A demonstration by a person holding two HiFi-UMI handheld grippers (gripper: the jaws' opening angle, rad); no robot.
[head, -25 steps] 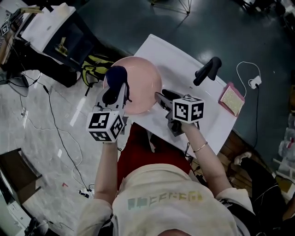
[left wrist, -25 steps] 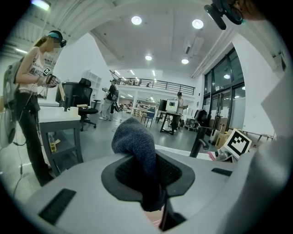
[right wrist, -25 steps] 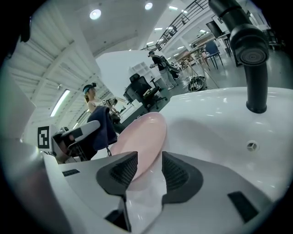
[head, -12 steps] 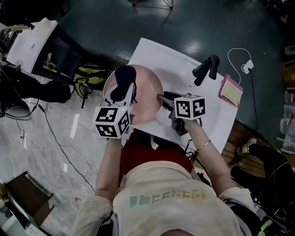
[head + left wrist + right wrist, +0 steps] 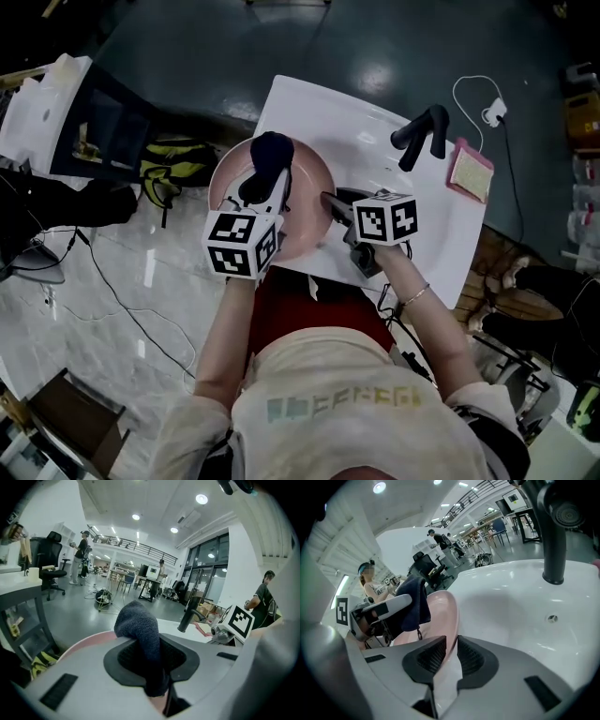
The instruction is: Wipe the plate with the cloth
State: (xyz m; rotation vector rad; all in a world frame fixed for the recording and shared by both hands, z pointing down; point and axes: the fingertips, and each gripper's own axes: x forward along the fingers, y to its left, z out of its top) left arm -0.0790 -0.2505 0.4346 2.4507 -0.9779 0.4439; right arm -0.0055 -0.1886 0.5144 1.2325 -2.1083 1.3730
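Bracing the plate (image 5: 309,199) by clamping its rim in the right gripper's (image 5: 449,654) just-closing jaws; pinching the cloth (image 5: 138,625) tight in the left gripper (image 5: 153,663) above the plate; likely needing cloth pressed onto plate next.

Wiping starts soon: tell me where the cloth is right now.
In the head view the dark cloth is left of centre, pinched in the left gripper over the pink plate.

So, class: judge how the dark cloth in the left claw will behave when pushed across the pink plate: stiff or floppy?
Probably floppy: the cloth bunches and folds over where the left claw pinches it. Likely light, since that one pinch seems to carry the whole wad. Its fuzzy surface should drag on the pink plate rather than slip.
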